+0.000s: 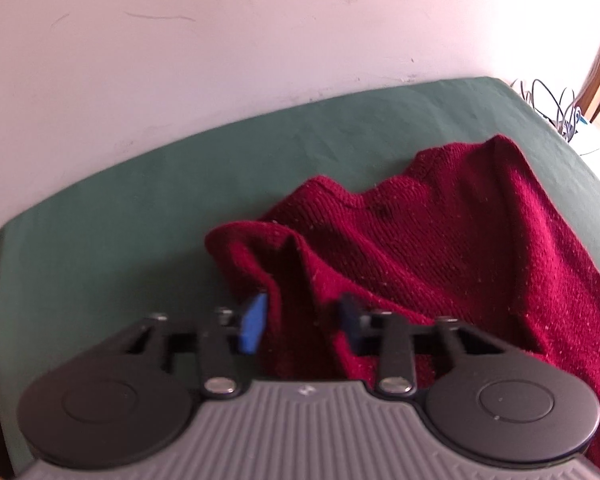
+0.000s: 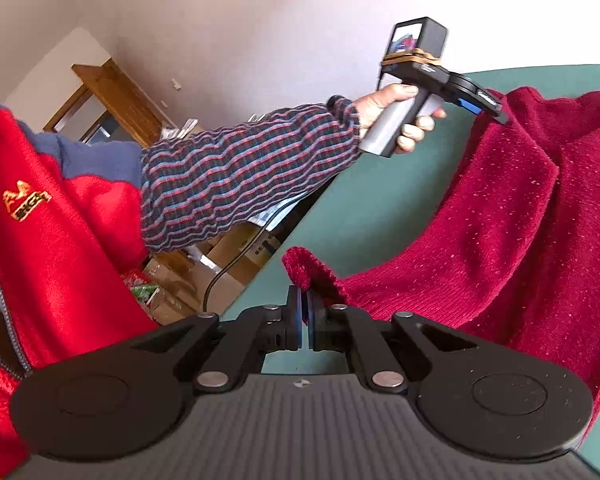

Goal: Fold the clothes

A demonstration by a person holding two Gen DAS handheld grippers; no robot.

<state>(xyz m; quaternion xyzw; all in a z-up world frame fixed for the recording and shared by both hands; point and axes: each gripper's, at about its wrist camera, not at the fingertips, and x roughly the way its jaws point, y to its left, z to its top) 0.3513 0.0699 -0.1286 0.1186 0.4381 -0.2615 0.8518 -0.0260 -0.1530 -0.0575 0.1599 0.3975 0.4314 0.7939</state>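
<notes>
A: Where's the dark red knit sweater [image 1: 440, 240] w/ respect to the tongs?

B: It's spread over the green-covered bench [image 1: 140, 200], bunched at the near side. The left tongs [image 1: 300, 322] are seen spread apart, a raised ridge of knit lying between the blue pads [image 1: 254, 326]; whether the pads press the cloth can't be told. The right tongs [image 2: 304, 320] are pressed together, pinching a small ribbed end [image 2: 304, 266], prob. a cuff or hem corner, lifted just off the bench edge.

A: And the axis?

B: In the right wrist view the sweater is stretched from the pinched end up and away toward the left tongs [image 2: 486, 106], held in the person's left hand [image 2: 396, 120] at the far edge of the garment. So the long edge is judged to run between the two tongs. The body of the cloth lies to the right of that line.

A: Nearer tongs?

B: Both are at the cloth; only the right has a sure grip. A firm left grip is prob. needed before that edge is carried over.
</notes>
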